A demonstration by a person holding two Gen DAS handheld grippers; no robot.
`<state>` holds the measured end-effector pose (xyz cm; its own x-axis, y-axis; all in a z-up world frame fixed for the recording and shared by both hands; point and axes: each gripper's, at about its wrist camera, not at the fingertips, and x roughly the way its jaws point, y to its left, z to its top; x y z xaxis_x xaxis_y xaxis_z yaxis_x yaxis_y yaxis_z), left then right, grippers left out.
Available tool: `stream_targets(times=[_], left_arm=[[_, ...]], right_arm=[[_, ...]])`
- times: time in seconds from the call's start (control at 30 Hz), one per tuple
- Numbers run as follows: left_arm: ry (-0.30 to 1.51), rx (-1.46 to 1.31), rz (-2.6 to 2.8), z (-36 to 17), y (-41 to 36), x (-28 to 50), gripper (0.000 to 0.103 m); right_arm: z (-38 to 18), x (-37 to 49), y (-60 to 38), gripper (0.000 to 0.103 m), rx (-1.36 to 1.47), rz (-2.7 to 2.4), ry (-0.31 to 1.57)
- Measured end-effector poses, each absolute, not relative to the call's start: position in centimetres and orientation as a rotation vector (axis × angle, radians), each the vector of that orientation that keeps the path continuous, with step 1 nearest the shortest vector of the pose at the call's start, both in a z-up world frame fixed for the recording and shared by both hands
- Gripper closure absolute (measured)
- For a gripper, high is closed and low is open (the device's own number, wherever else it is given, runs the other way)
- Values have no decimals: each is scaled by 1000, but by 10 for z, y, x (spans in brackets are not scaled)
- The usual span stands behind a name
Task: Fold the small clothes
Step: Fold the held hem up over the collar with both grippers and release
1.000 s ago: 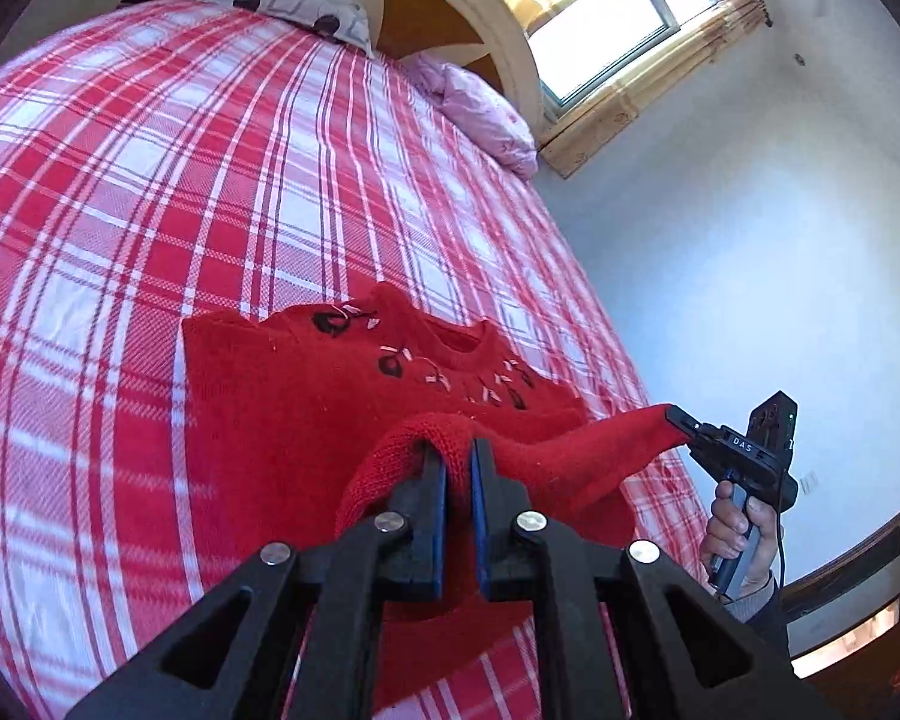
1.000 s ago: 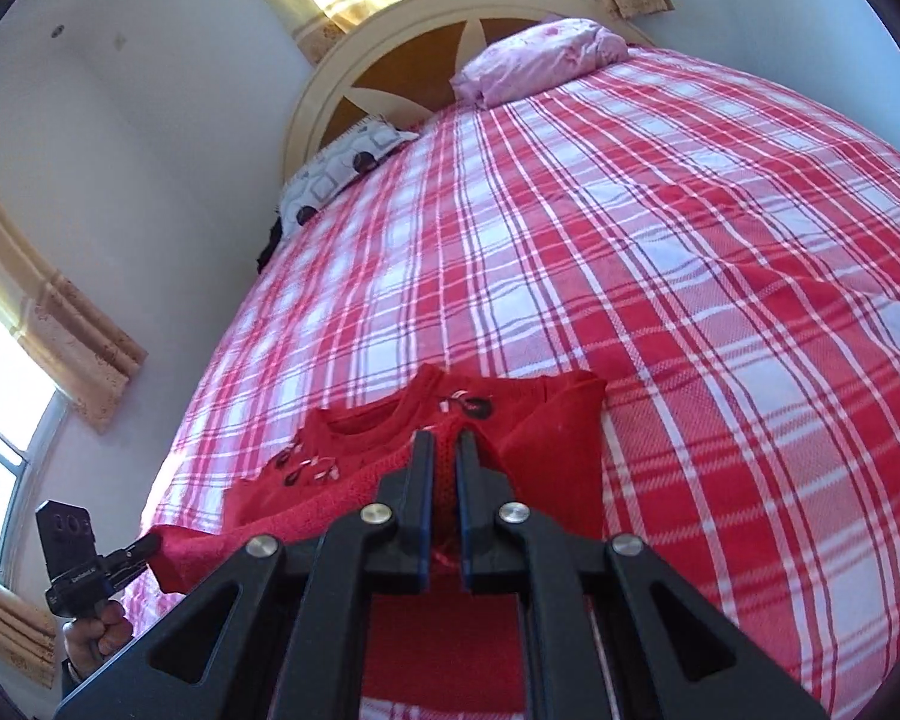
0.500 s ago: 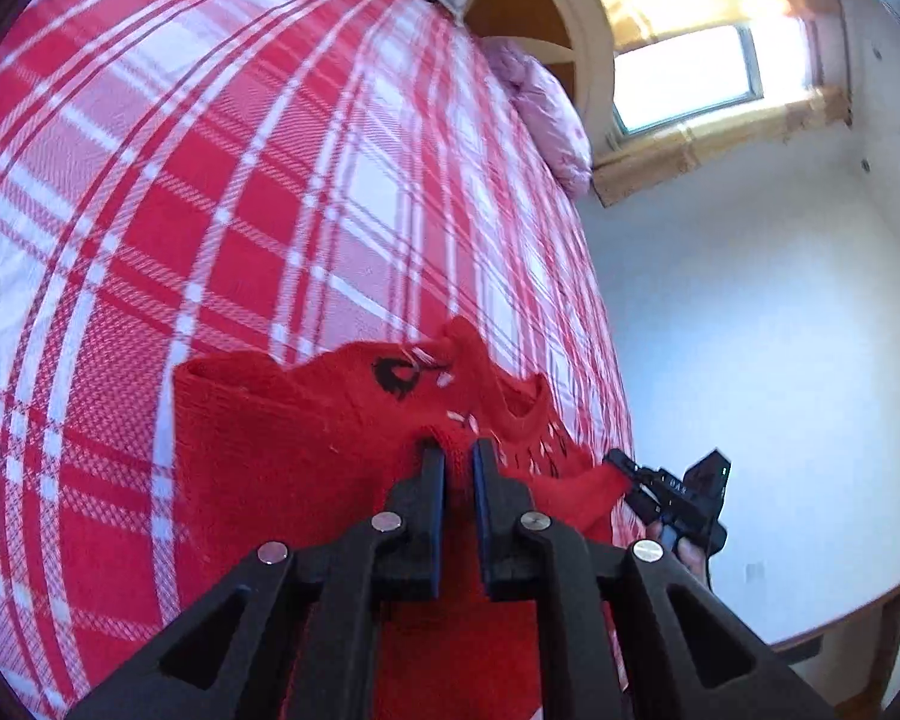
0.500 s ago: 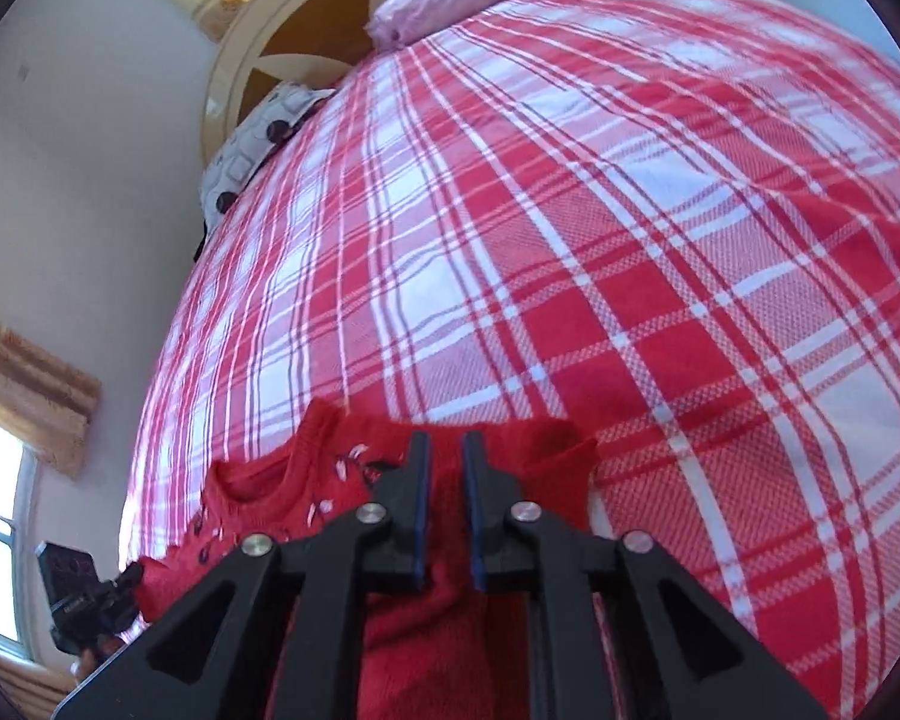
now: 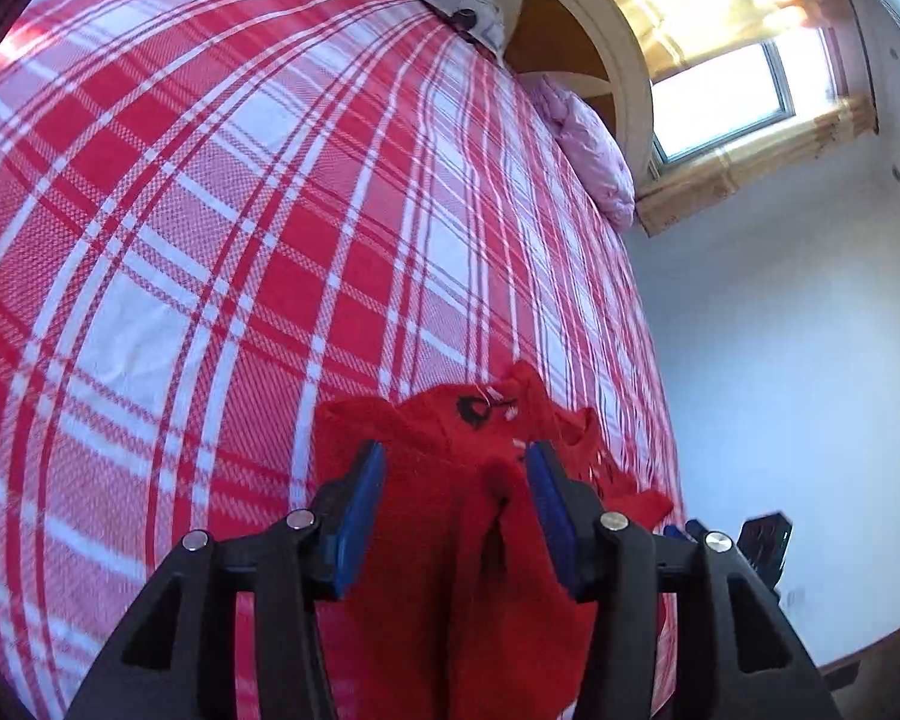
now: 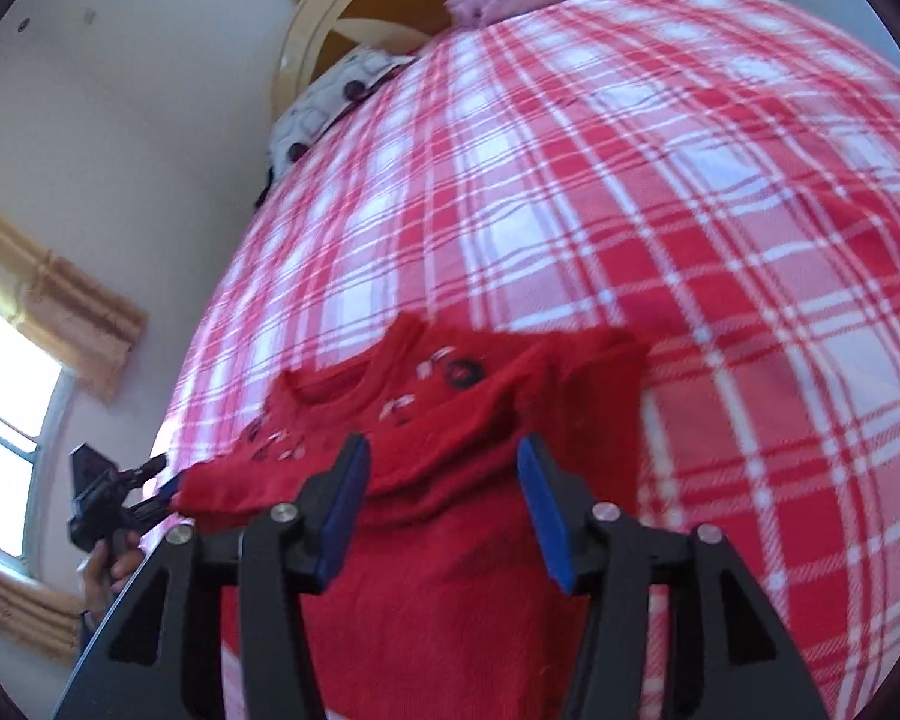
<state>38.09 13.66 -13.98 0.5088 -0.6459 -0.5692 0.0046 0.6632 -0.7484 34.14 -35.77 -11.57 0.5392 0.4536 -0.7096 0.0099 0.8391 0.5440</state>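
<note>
While the red sweater (image 6: 450, 480) lies folded on the plaid bedspread (image 6: 690, 210) near its foot edge, lower half cut off by frame, both left gripper (image 5: 456, 504) and right gripper (image 6: 444, 492) jaws are opening, pads clear of the knit between them.

The right gripper (image 6: 441, 486) is opening its fingers (image 6: 345, 510) over the folded red sweater (image 6: 450, 420), which lies on the checked bed (image 6: 690, 180).
</note>
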Motion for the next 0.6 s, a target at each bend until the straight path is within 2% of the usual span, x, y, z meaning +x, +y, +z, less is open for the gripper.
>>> stream_targets(times=[0.1, 0.23, 0.33, 0.5, 0.6], left_arm=[[968, -716, -531, -129, 114, 366, 52], [989, -616, -616, -122, 75, 354, 52], [1024, -522, -656, -124, 46, 349, 52], [1031, -400, -717, -123, 9, 340, 52], [1047, -364, -749, -128, -1, 342, 52]], right_arm=[[-118, 339, -340, 38, 584, 386, 1045], [-140, 349, -292, 38, 504, 429, 1193], [-147, 367, -268, 38, 428, 394, 1207], [-131, 404, -268, 38, 447, 298, 996], [-127, 408, -278, 38, 511, 281, 956]])
